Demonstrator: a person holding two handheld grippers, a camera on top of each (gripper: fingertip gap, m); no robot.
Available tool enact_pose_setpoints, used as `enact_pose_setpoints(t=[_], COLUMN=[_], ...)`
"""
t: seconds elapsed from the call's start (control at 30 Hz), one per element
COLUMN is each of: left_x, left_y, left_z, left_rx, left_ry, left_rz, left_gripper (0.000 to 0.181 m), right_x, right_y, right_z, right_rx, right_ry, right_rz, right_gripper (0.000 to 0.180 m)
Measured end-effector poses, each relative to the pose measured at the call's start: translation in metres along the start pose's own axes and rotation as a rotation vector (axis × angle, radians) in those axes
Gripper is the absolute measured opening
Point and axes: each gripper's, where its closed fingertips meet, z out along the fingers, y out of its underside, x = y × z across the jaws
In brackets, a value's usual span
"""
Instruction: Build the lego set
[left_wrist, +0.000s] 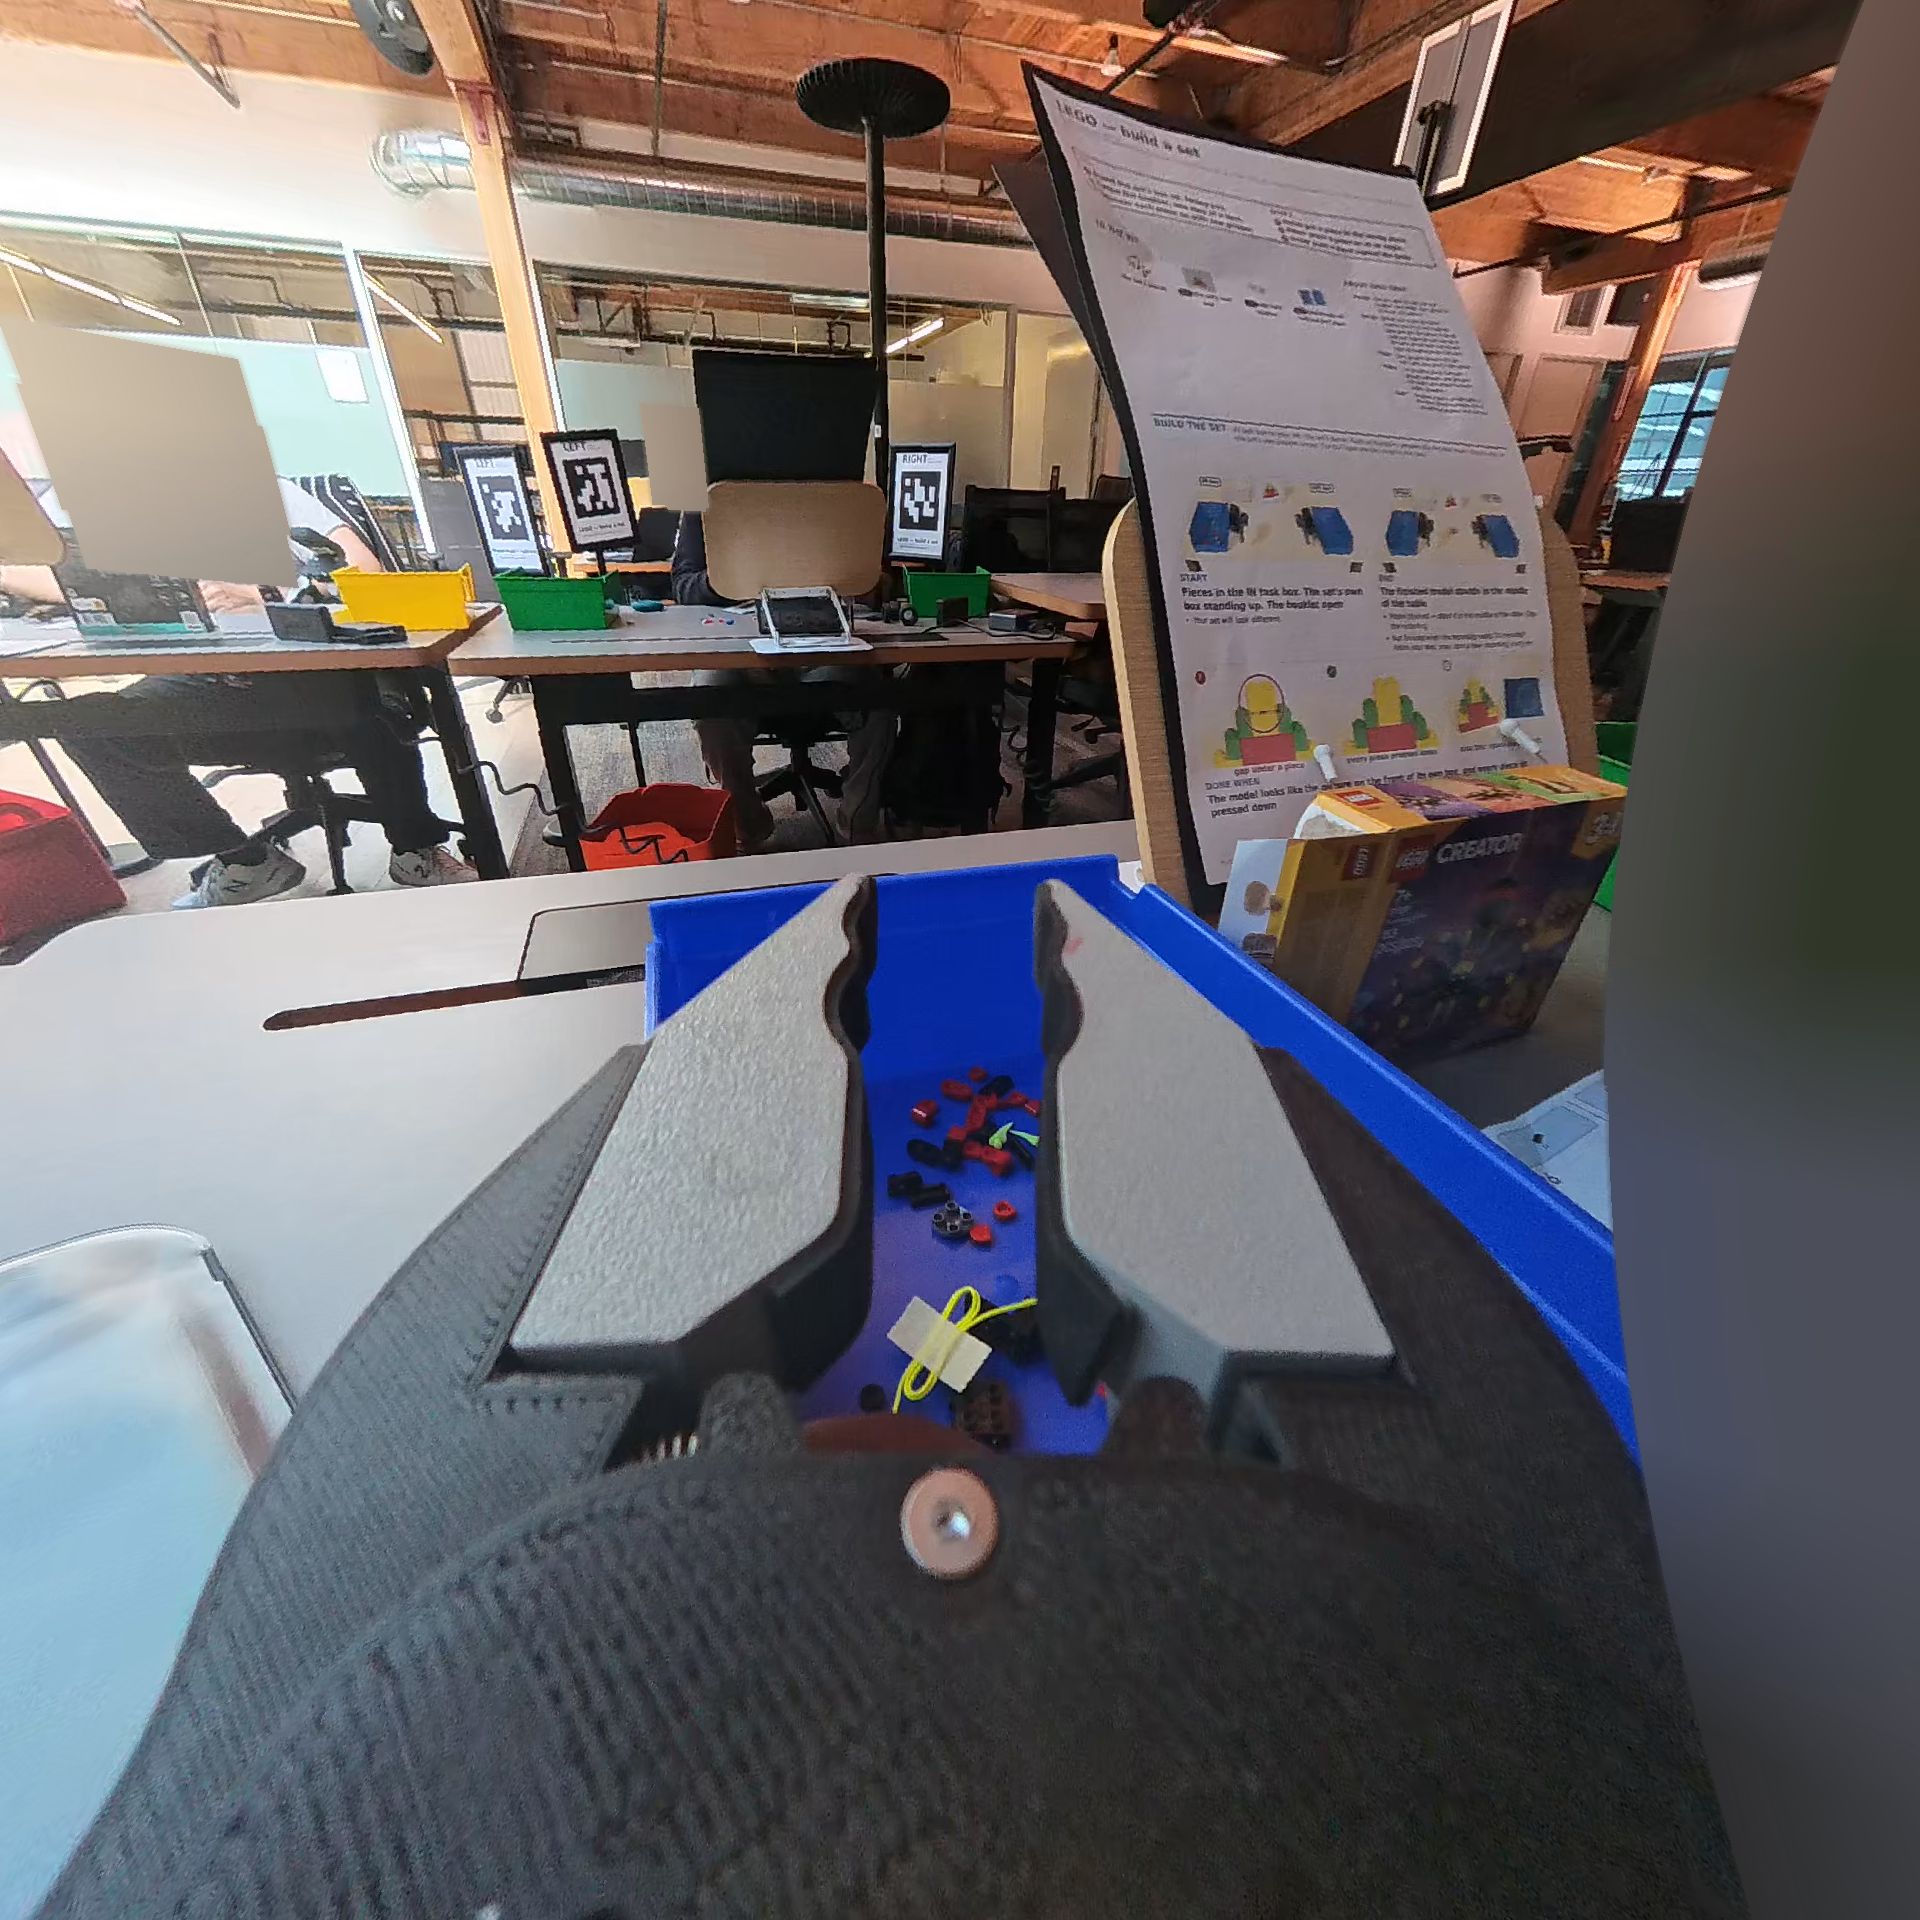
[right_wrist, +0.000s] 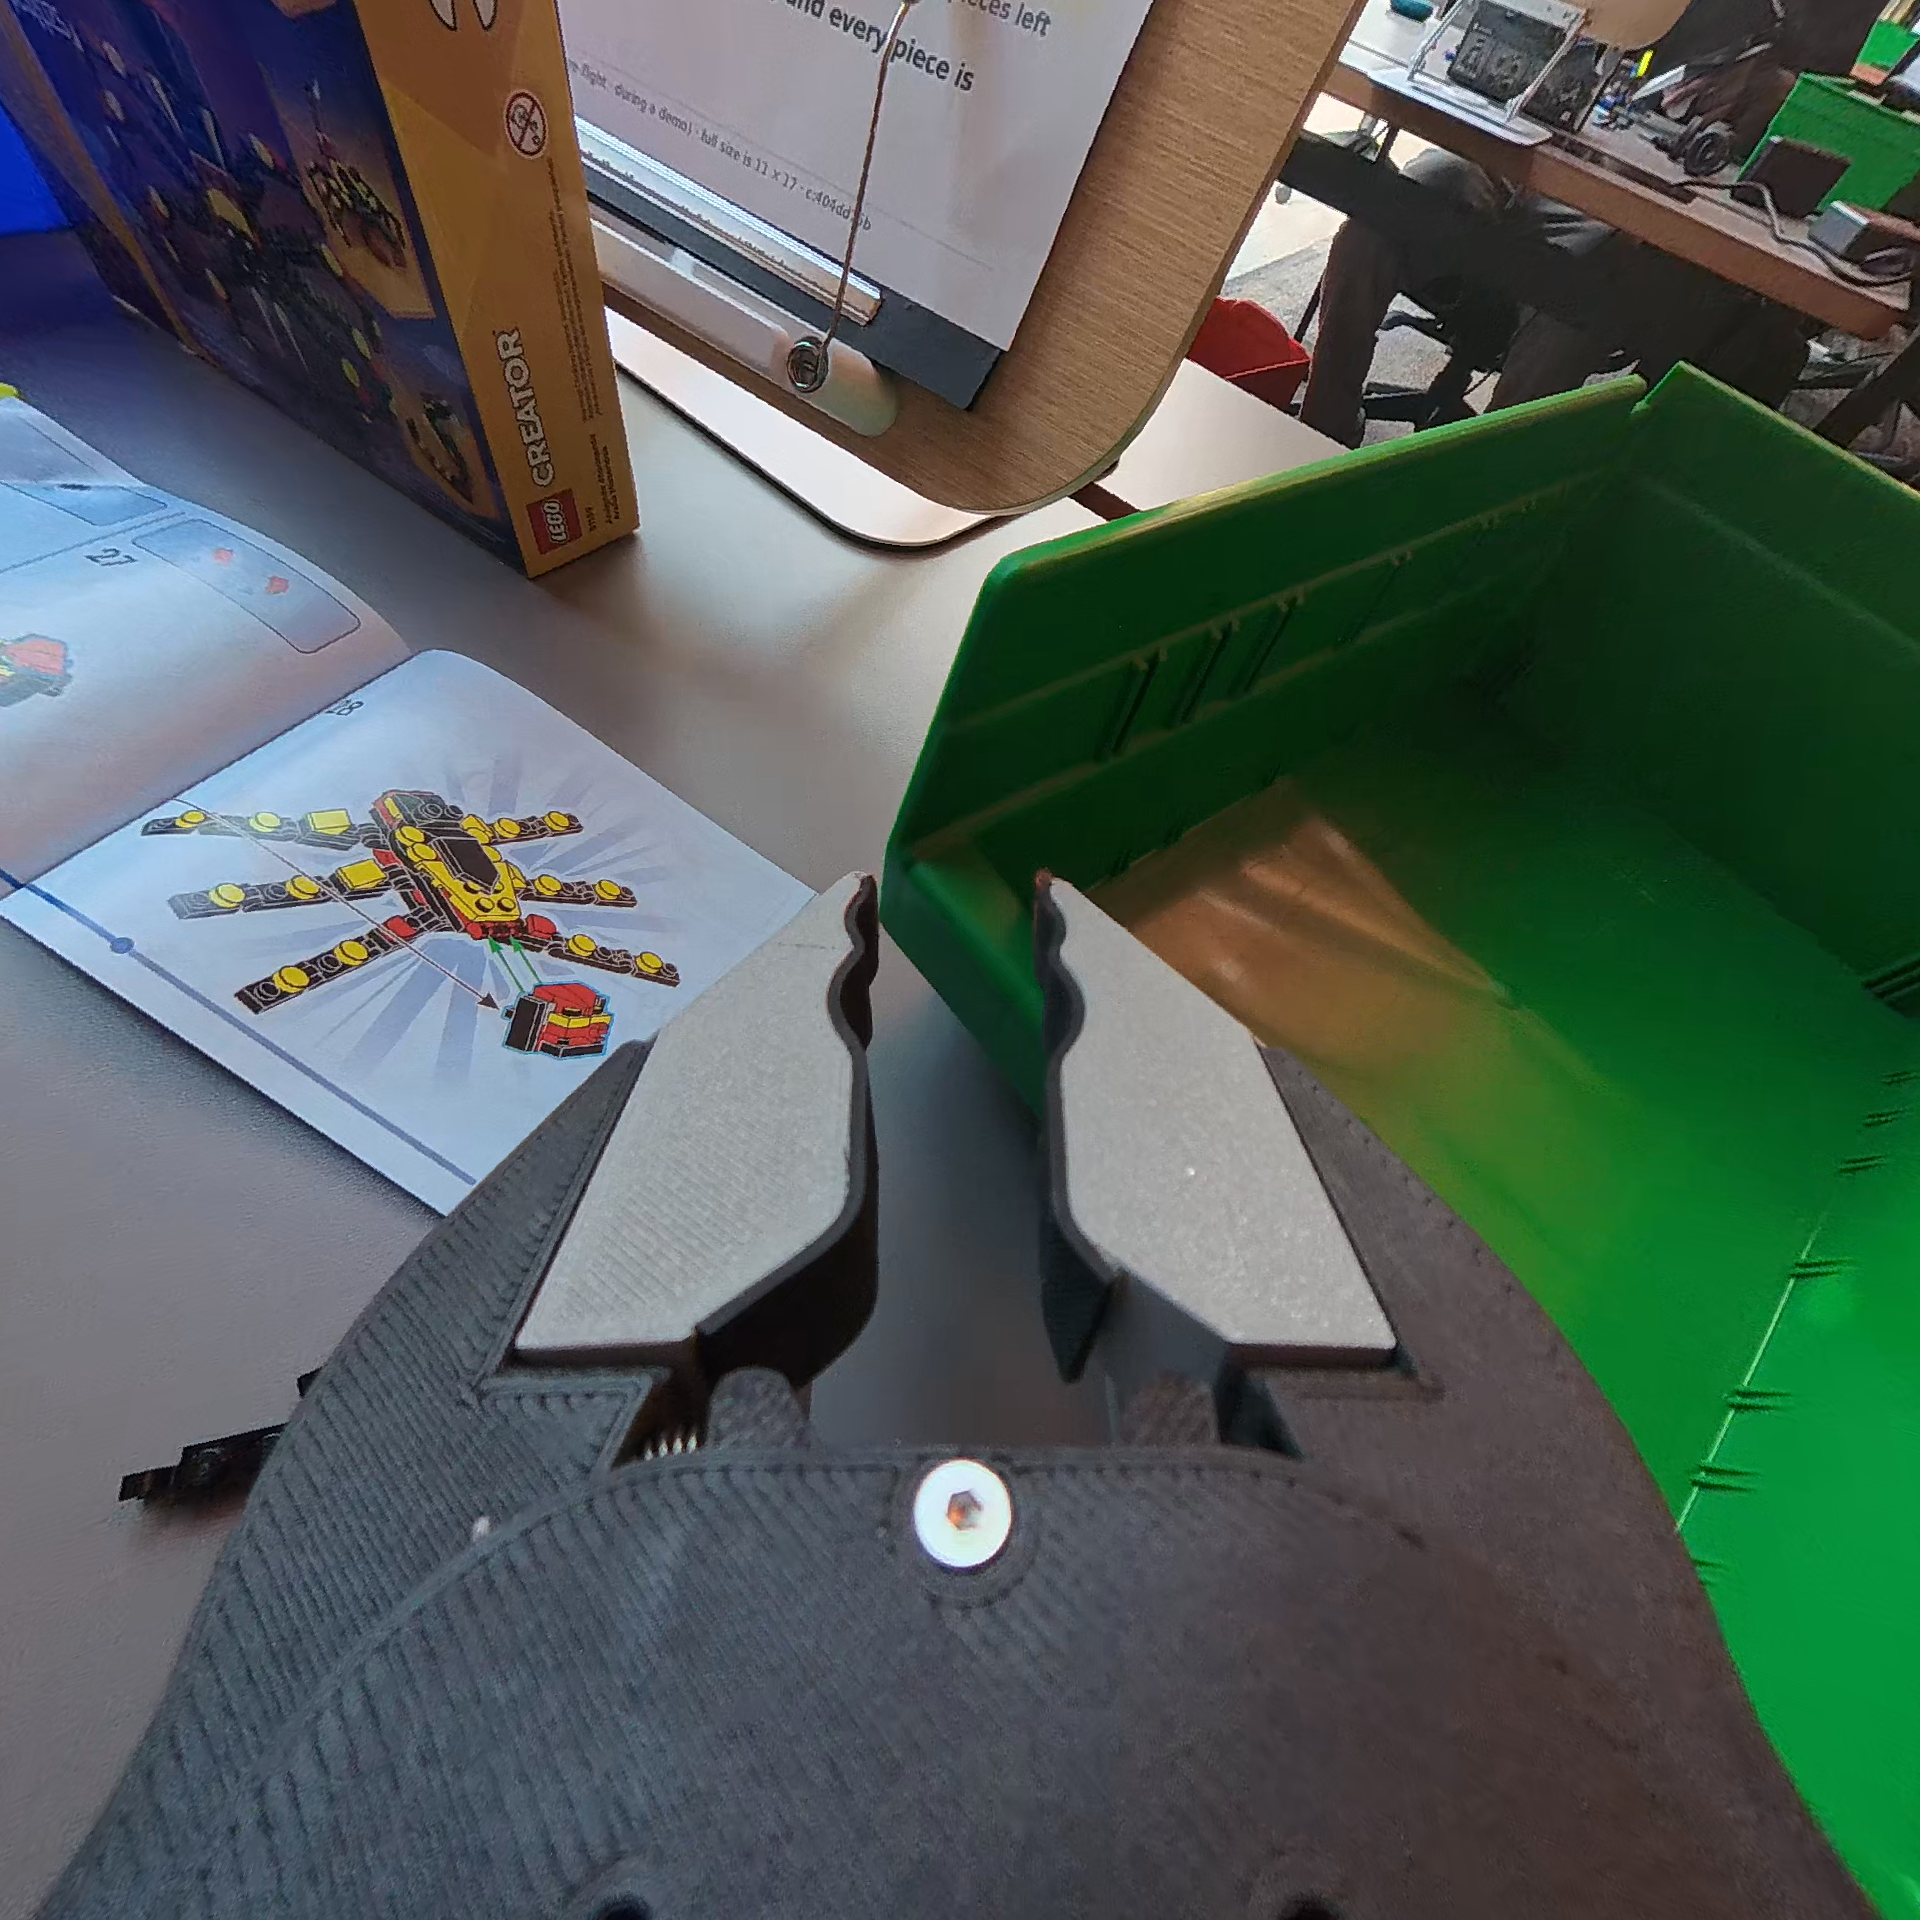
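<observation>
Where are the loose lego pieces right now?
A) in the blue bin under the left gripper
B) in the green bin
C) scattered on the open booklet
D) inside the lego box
A: the small red and black lego pieces lie on the floor of the blue bin, seen between the open fingers of the left gripper; the green bin shows none.

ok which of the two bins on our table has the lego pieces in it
The blue bin, under the open left gripper: small red and black pieces lie on its floor. The green bin by the right gripper looks empty.
</observation>
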Motion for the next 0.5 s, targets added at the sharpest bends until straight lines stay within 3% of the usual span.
enact_pose_setpoints(t=[0.5], left_x=[0.0015], left_y=[0.0028], left_z=[0.0023], left_rx=[-0.007], left_ry=[0.002], left_rz=[0.008], left_gripper=[0.027], right_x=[-0.0006], right_y=[0.0000], right_z=[0.0001], right_rx=[0.001], right_ry=[-0.004], right_rz=[-0.002], right_gripper=[0.028])
